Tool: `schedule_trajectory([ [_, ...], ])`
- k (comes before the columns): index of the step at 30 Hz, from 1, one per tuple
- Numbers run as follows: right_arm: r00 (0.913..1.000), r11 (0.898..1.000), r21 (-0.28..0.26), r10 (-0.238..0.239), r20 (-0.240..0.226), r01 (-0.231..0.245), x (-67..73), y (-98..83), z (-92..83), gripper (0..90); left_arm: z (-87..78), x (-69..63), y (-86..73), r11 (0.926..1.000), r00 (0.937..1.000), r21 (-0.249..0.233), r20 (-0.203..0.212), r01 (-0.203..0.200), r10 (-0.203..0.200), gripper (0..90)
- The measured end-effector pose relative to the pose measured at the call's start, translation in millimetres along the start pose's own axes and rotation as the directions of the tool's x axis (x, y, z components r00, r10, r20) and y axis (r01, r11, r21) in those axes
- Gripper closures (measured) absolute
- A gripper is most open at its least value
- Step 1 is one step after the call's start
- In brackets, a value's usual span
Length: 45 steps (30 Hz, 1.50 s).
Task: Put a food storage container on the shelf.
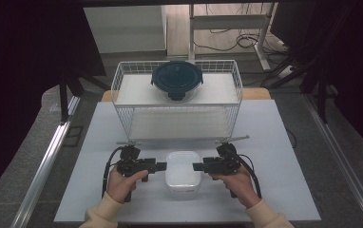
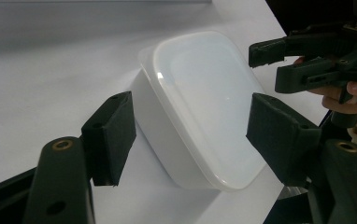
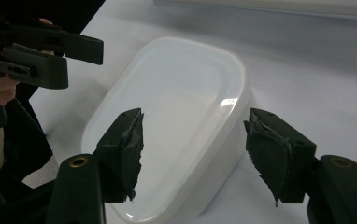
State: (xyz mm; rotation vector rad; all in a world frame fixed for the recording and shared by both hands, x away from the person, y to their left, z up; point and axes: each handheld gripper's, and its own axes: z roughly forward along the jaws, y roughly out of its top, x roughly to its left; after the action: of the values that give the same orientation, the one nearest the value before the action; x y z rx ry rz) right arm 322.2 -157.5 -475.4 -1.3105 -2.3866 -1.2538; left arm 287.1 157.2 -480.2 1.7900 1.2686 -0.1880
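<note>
Both tools, left (image 1: pixel 161 166) and right (image 1: pixel 197 166), gape unclamped at opposite edges of the white container (image 1: pixel 183 172).

Your high view looks forward and down over the whole surface (image 1: pixel 274 142), each tool view sits close and low, facing inward from opposite sides, all three sharing the white lidded box (image 1: pixel 183 173) (image 2: pixel 204 107) (image 3: pixel 176 121).

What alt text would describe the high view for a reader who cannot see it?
Two hand-held grippers, left gripper and right gripper, flank a white lidded container on a white table. Behind it a wire basket holds a round container with a dark lid.
</note>
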Motion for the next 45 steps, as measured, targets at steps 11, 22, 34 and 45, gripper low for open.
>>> schedule_trajectory([
  [11,0.9999,1.000,0.026,0.015,0.006,-0.015,-3.3,-6.5,9.6,37.6,13.0,9.7,-4.5,0.9972,0.9969,0.034,0.041,0.066,-0.067,32.8],
  [22,0.9973,0.998,0.028,0.064,-0.035,-0.063,-7.0,-11.4,14.0,45.0,23.7,14.2,-10.4,0.9908,0.9883,0.066,0.089,0.119,-0.124,40.1],
  [34,0.9740,0.980,0.008,0.196,-0.114,-0.196,-18.1,-15.2,5.6,66.1,21.0,10.1,-12.3,0.9917,0.9884,0.044,0.087,0.121,-0.125,64.3],
  [45,0.9589,0.974,-0.008,0.220,-0.179,-0.225,-17.6,-19.7,-4.7,75.4,7.7,5.4,-16.3,0.9940,0.9870,0.022,0.118,0.107,-0.109,73.4],
])
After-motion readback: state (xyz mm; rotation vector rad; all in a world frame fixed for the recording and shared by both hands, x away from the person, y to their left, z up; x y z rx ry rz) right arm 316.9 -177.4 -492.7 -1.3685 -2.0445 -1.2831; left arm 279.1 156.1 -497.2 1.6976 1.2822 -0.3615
